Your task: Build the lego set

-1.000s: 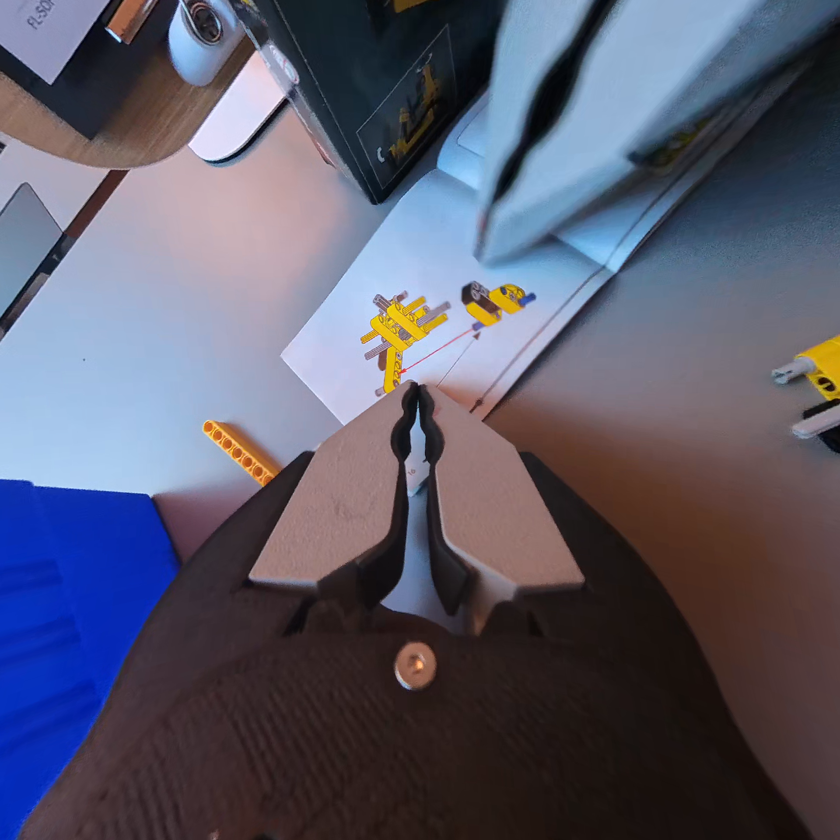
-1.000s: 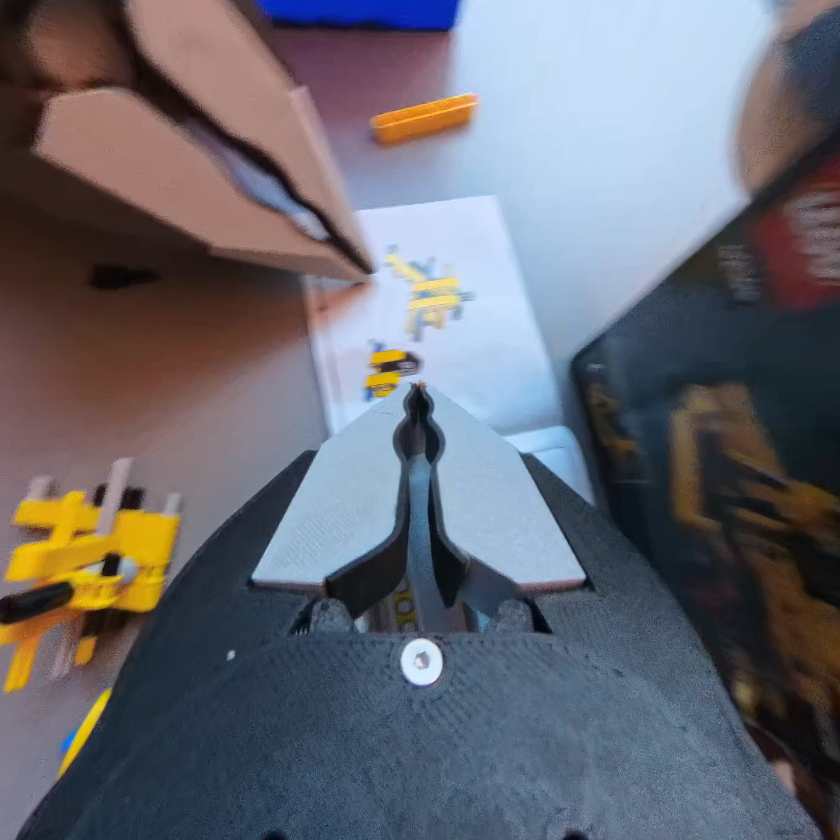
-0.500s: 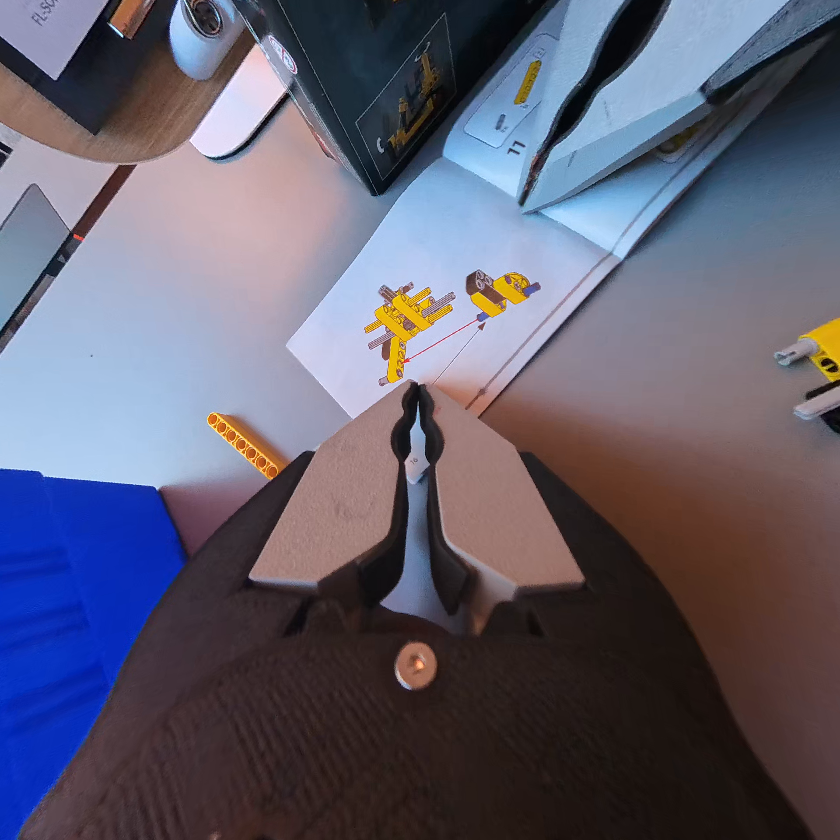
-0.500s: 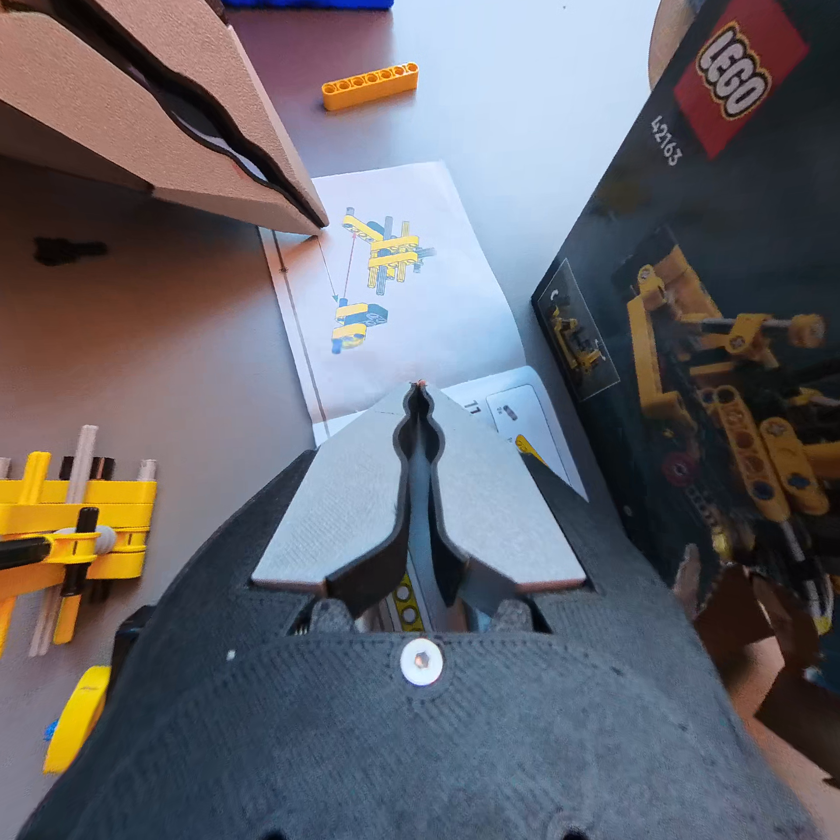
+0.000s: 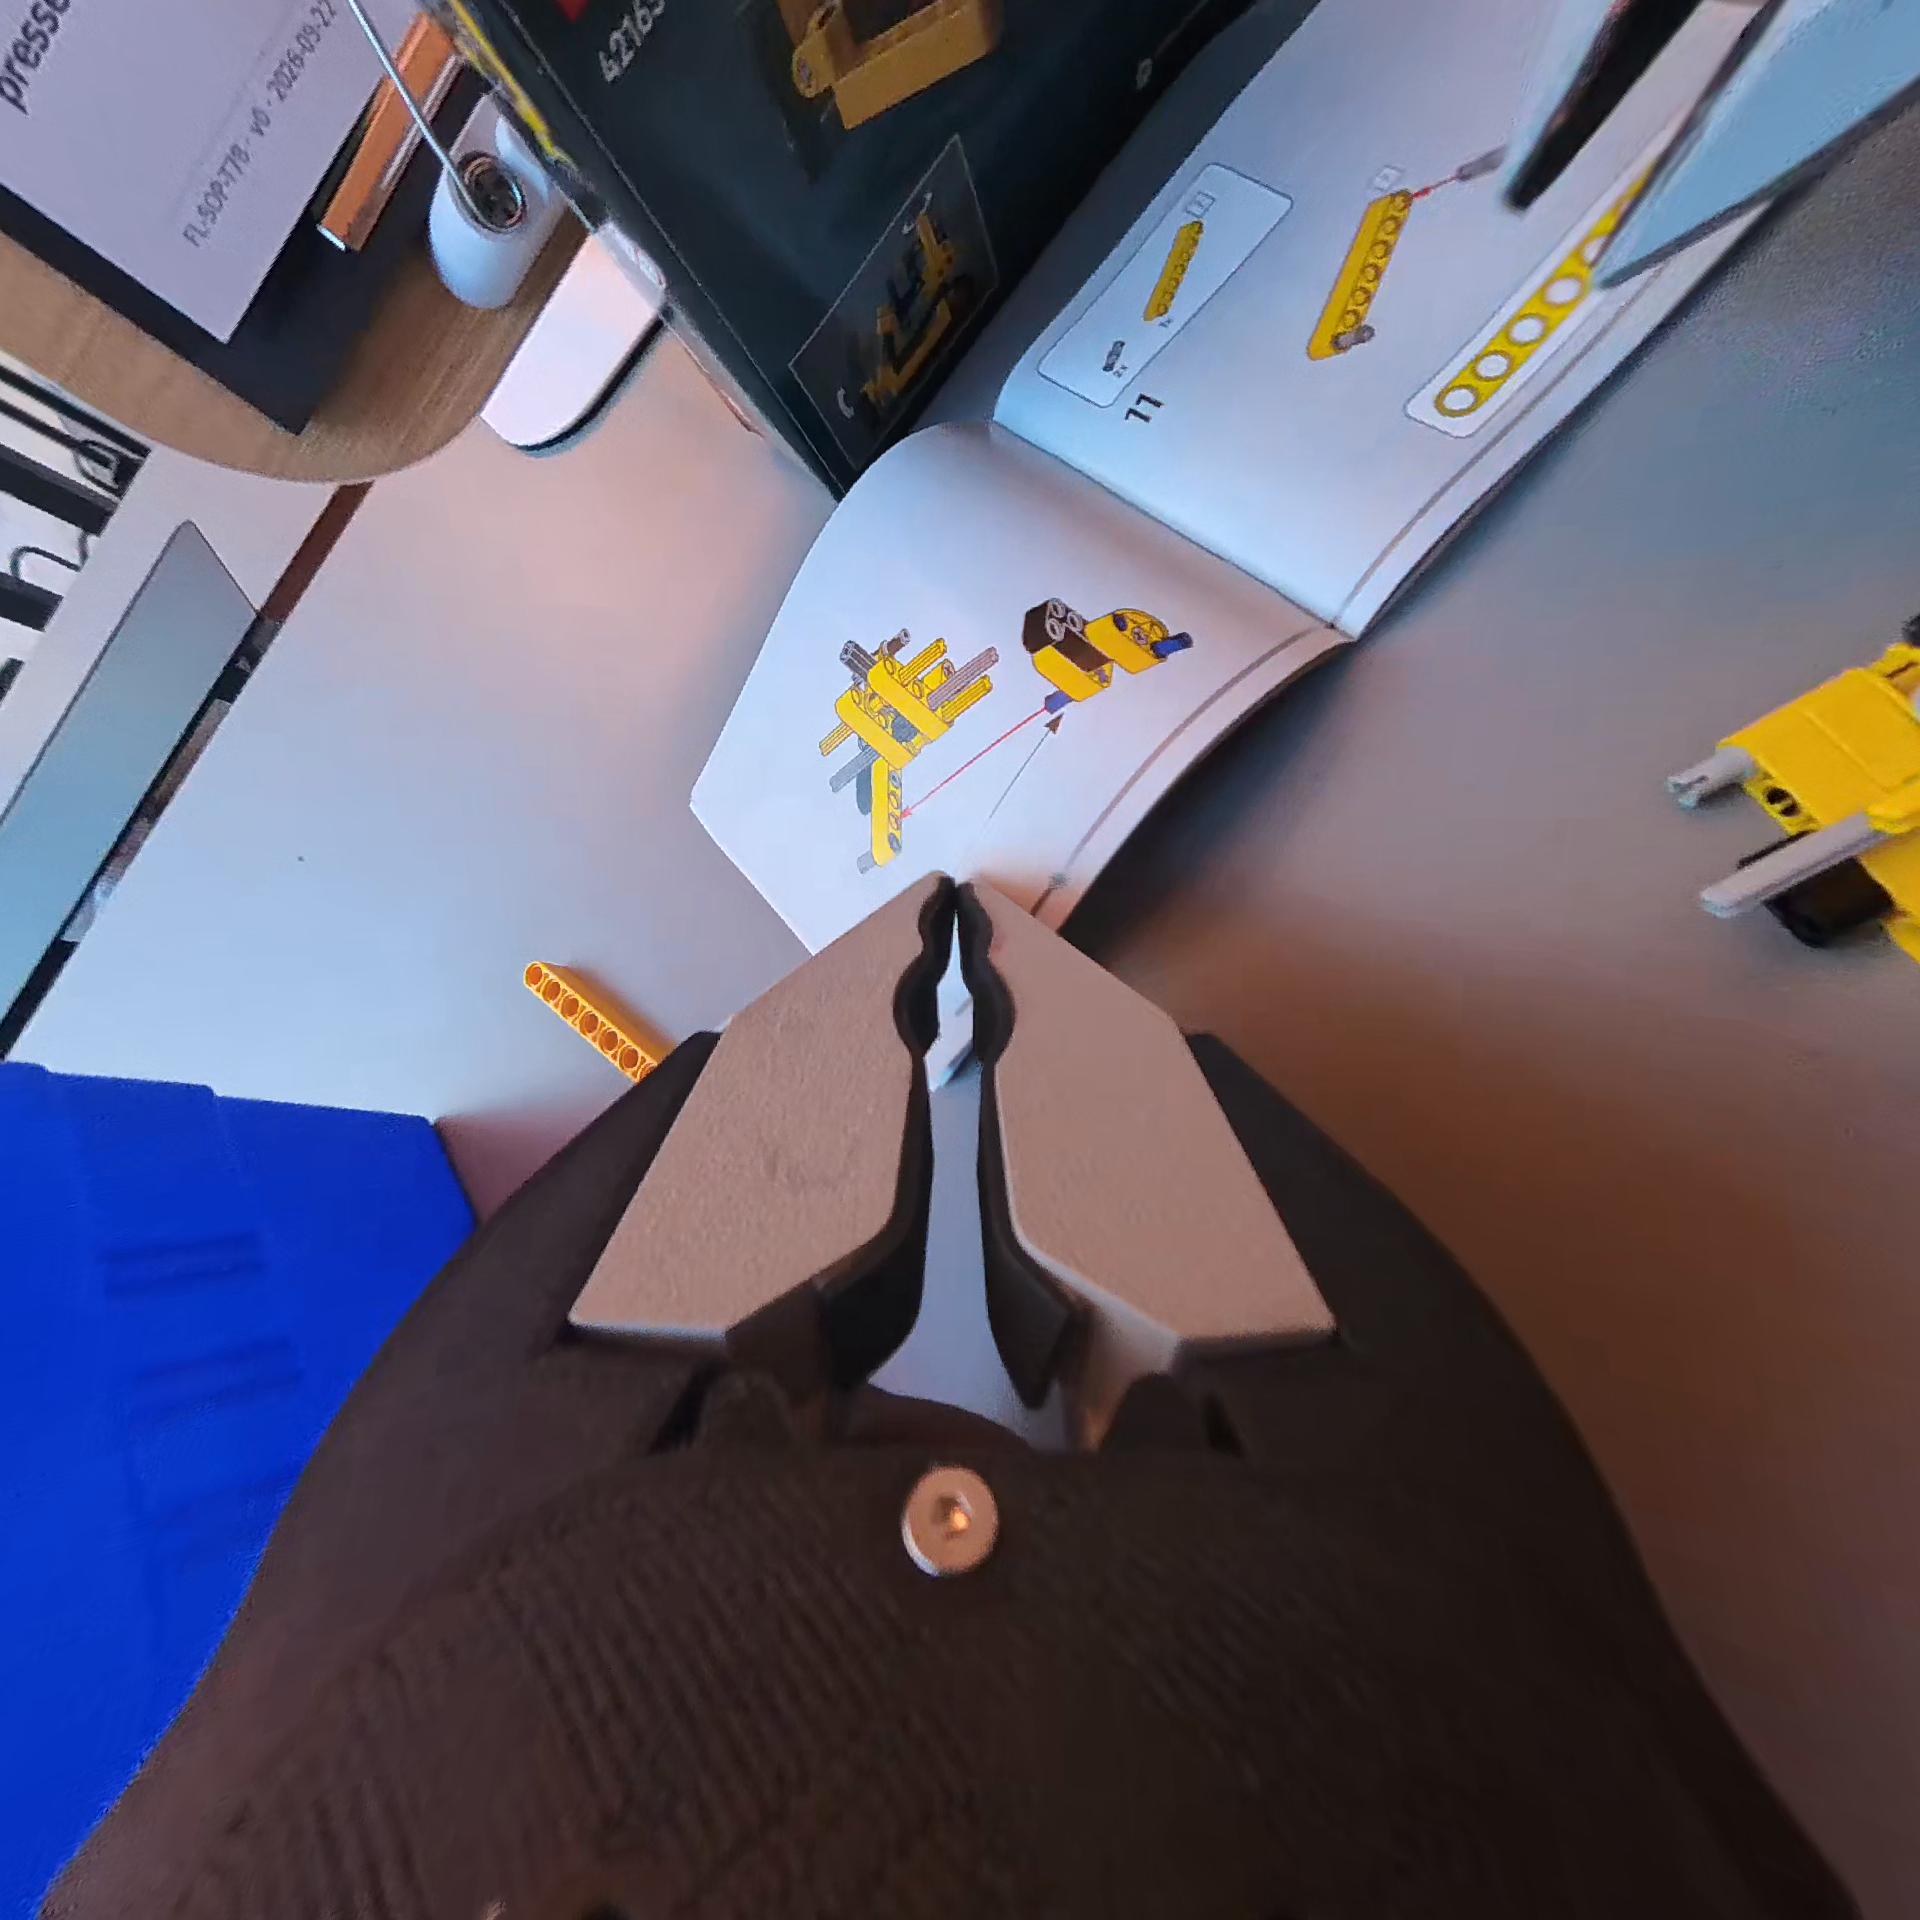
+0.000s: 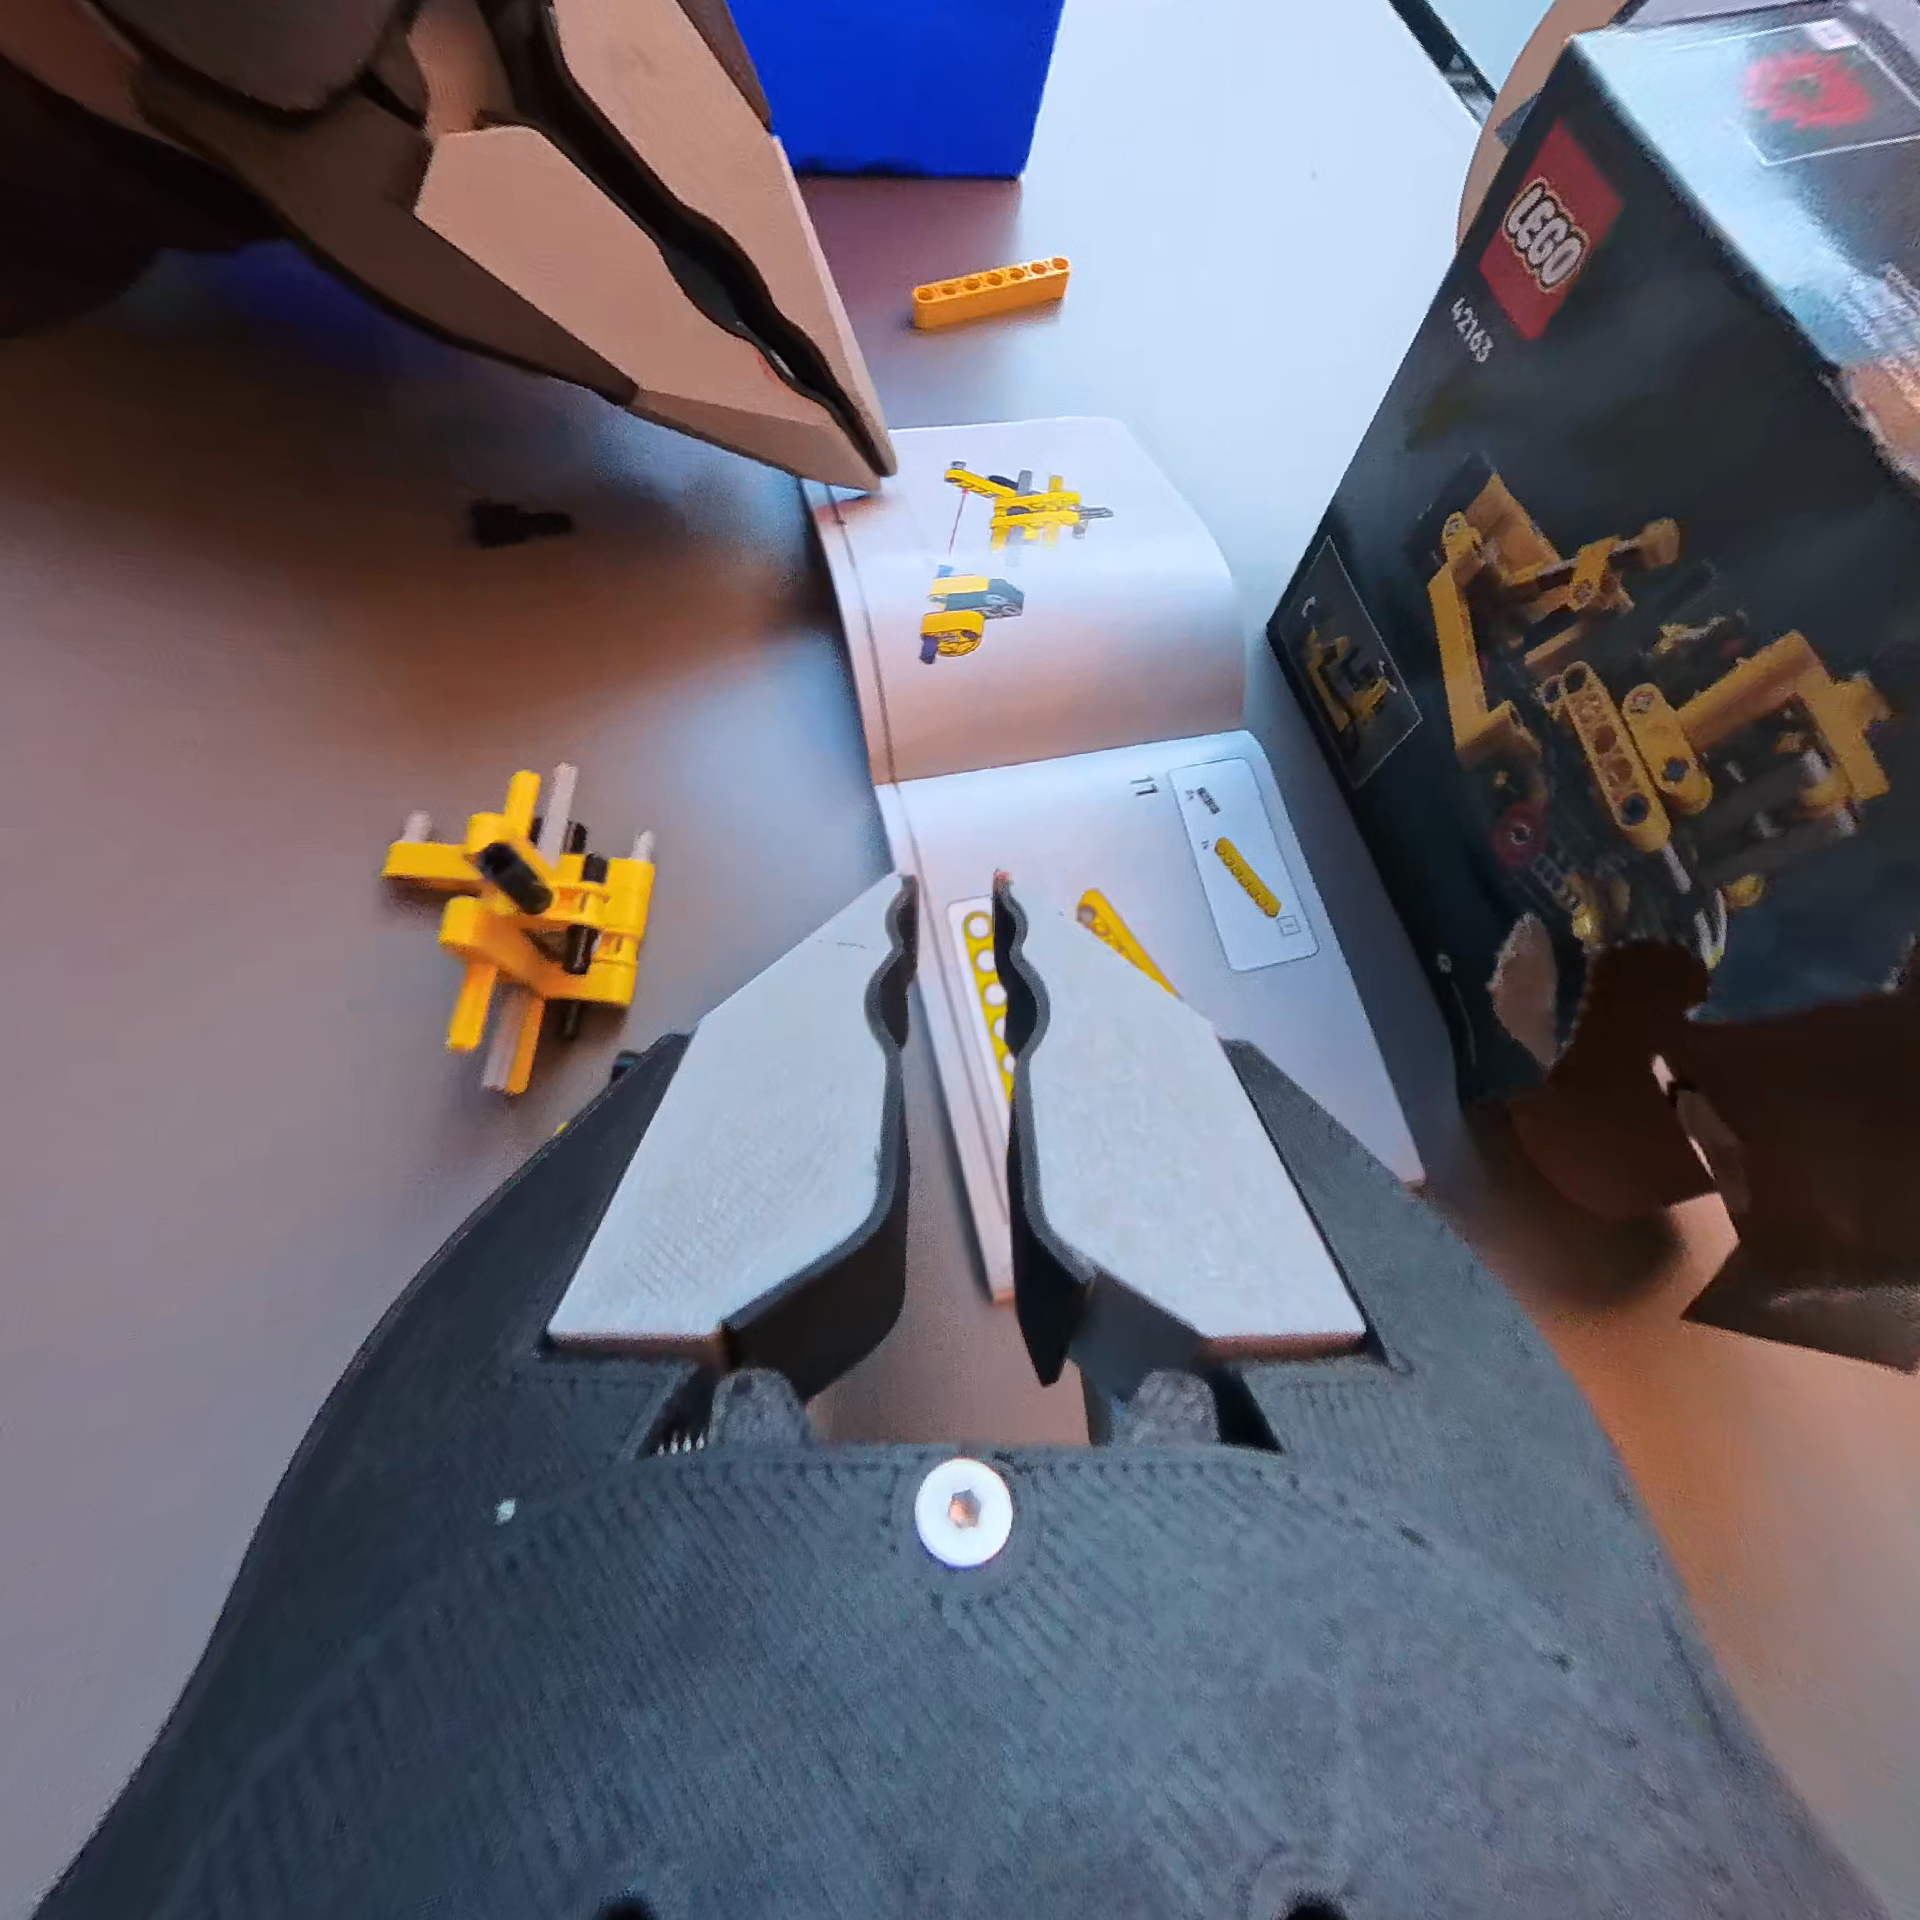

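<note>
An open instruction booklet point(image 5: 935, 540) lies on the grey table; it also shows in the right wrist view point(image 6: 1091, 644). My left gripper point(image 5: 954, 896) is shut, its tips on the booklet's corner, as the right wrist view point(image 6: 878, 473) also shows; whether it pinches the paper I cannot tell. My right gripper point(image 6: 951, 894) is open and empty above the booklet's near page; it also shows in the left wrist view point(image 5: 1662, 135). A yellow partly built assembly point(image 6: 530, 914) sits left of the booklet. A loose orange beam point(image 6: 990, 291) lies beyond it, and a small black pin point(image 6: 516, 523) lies at left.
The black set box point(image 6: 1610, 675) stands right of the booklet, its near flap torn open. A blue bin point(image 6: 894, 94) is at the far edge, also in the left wrist view point(image 5: 187, 1351). A round wooden board point(image 5: 312, 416) with a white cup and a sheet lies beyond the box.
My right gripper has opened and drawn back from the booklet, which now lies open with its far page bowed. My left gripper stays shut at the corner.
</note>
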{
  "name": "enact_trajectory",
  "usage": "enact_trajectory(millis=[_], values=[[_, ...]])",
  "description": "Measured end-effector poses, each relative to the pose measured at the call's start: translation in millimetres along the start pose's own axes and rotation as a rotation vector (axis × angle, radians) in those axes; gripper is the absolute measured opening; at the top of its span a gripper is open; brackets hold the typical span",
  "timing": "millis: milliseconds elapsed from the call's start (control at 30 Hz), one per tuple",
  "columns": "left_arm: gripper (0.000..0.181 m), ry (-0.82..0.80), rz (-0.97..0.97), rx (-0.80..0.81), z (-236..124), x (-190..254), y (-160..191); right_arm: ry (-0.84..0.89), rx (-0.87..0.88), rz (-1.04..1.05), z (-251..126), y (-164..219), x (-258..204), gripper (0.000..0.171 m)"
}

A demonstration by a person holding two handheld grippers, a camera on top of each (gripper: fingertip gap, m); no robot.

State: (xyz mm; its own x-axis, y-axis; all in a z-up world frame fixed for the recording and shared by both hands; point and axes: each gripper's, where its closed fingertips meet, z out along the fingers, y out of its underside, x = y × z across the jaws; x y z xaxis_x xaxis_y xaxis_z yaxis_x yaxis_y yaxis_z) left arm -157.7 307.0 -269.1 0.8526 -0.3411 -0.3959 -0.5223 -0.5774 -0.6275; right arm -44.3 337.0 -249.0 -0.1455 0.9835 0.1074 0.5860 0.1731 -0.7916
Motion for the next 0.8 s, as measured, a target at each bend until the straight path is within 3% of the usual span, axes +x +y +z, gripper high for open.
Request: enact_trajectory(millis=[33,467,800], values=[[0.0,-0.003,0.01,-0.001,-2,1,-1,-0.008,0.005,0.0,-4,1,-2,0.01],[0.0,-0.046,-0.028,0.157,-39,-9,-34,-0.133,-0.058,-0.035,-23,40,-22,0.012],[0.0,-0.062,-0.026,0.238,-50,-5,-50,-0.219,-0.158,-0.073,-33,49,-46,0.027]])
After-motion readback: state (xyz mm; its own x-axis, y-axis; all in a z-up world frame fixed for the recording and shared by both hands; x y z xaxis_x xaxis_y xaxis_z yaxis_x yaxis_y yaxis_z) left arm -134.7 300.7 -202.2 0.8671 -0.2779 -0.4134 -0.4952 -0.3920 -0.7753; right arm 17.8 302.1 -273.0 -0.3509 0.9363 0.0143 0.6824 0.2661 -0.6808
